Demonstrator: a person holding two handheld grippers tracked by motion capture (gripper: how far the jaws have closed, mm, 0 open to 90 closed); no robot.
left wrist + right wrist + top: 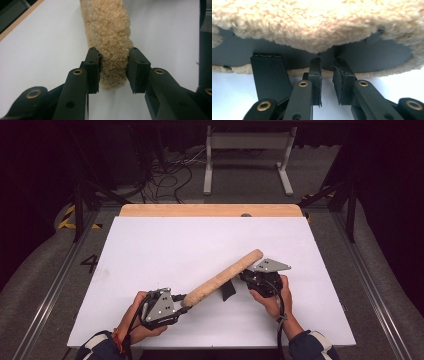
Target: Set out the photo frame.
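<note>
On the white surface [150, 250], a long roll covered in tan fleece, likely a seat-belt pad or padded sleeve [222, 277], is held slantwise, its near end low at the left and its far end raised toward the right. The near end is clamped between the left tongs [181, 306]; in the left gripper view the fleece roll [110, 37] is seen squeezed between both black pads, with the pile bulging around them. The right tongs [245, 276] are brought against the roll's underside near its far end. In the right gripper view the fleece [317, 22] spreads overhead, with a dark grey inner layer [367, 57] exposed beneath it and a flat black strap [269, 75] hanging down beside the jaws. The jaws there stand close together with a narrow gap, and whether any edge is pinched between them cannot be told. In the high view the black strap [228, 291] is seen dangling below the roll over the surface.

The surface is a white board laid on a light wooden top [210, 210], whose edge is left uncovered along the far side. Grey carpet [45, 265] is spread around it, metal rails [60, 280] are run along both sides, yellow-and-black tape [67, 220] is stuck at the left, loose black cables [165, 180] lie beyond, and a white frame stand [247, 155] is placed at the back. The rest of the room is kept dark.
</note>
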